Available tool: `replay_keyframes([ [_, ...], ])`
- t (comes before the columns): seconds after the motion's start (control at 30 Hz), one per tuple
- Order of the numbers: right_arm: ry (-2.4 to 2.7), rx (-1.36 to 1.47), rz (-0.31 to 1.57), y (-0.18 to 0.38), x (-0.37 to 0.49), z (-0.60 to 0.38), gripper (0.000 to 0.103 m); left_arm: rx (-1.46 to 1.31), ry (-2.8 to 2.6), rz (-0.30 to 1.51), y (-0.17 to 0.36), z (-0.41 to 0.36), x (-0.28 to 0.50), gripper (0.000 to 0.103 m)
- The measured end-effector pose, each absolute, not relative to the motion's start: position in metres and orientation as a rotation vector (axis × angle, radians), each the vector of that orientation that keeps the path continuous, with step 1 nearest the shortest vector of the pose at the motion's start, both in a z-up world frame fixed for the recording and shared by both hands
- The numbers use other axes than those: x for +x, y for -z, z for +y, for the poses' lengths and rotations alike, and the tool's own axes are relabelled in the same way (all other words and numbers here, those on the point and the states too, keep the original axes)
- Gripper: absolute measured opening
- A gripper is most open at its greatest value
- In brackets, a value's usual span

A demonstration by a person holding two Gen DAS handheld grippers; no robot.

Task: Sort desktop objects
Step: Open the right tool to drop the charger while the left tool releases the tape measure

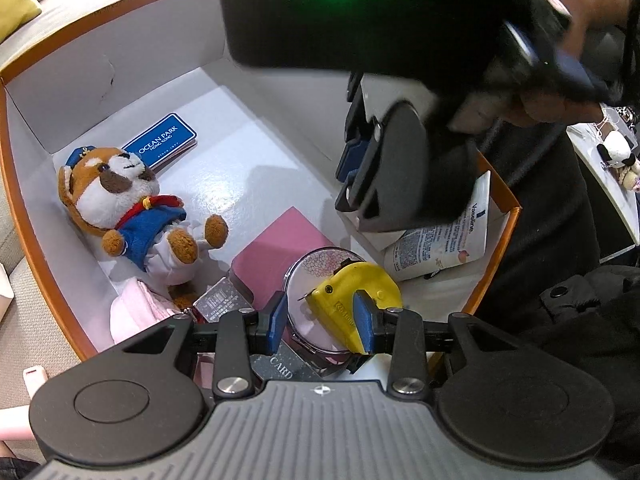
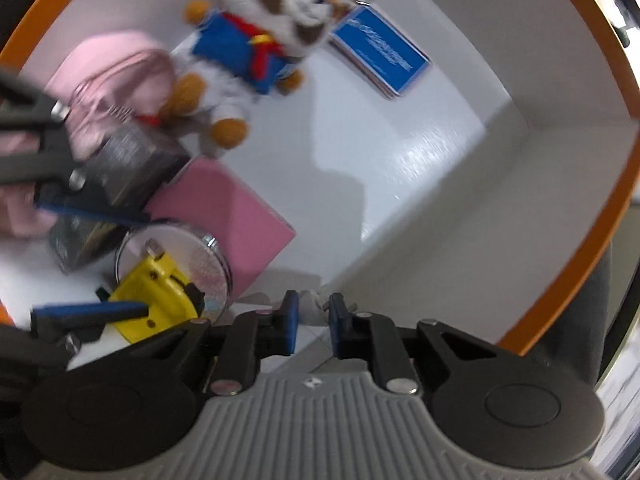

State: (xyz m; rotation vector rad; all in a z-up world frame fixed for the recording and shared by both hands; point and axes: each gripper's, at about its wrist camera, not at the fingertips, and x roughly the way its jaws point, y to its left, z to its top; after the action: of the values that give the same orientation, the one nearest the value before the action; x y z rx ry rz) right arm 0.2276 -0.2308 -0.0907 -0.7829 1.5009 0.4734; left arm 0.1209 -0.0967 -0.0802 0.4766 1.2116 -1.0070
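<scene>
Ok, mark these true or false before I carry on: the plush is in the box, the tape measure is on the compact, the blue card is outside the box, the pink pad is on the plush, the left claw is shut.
1. The plush toy lies inside the orange-rimmed box. True.
2. The yellow tape measure lies partly over the round compact. True.
3. The blue card is outside the box. False: it lies on the box floor by the plush's head.
4. The pink pad sits on the plush. False: it lies flat on the floor next to the compact.
5. The left claw is shut. False: its pads stand apart around the tape measure.
</scene>
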Motion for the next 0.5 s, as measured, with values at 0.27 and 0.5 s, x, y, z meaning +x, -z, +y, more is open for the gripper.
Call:
replay_keyframes([
  [0.27, -0.507, -0.781, 1.480, 0.085, 0.229, -0.236, 0.016, 0.476, 0.995, 1.222, 0.087, -0.099, 0.127, 0.042],
  [0.5, -0.764, -0.794, 1.389, 0.059, 0.200, -0.249, 0.016, 0.478, 0.994, 1.223, 0.090, -0.100, 0.130, 0.042],
])
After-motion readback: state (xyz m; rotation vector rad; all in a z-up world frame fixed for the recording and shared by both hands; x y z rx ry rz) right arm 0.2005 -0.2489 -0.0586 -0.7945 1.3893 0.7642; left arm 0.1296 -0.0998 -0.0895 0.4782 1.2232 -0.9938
